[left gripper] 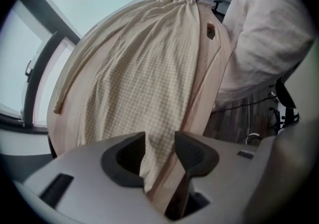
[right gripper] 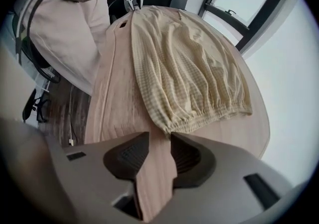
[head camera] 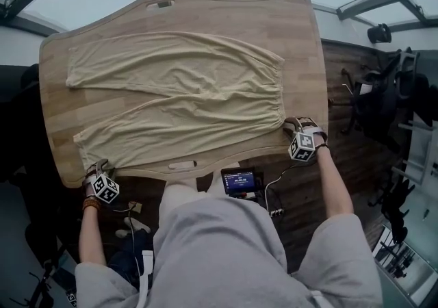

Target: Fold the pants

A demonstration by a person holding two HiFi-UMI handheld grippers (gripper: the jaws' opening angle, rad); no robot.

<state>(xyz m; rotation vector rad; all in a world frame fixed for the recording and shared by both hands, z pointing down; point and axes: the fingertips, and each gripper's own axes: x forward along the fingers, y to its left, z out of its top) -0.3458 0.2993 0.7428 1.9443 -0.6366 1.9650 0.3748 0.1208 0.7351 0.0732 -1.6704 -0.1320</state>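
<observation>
The left gripper [left gripper: 158, 156] has its jaws apart around the leg end [left gripper: 149, 173] of the pants [head camera: 178, 101], the right gripper [right gripper: 159, 156] has them apart just short of the waistband [right gripper: 199, 118], so it may pinch only air.

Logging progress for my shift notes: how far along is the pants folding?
Done: pants lie spread flat on the table, no fold yet. In hand: left gripper open around the near leg's cuff, right gripper open at the waistband corner. Remaining: every fold.
</observation>
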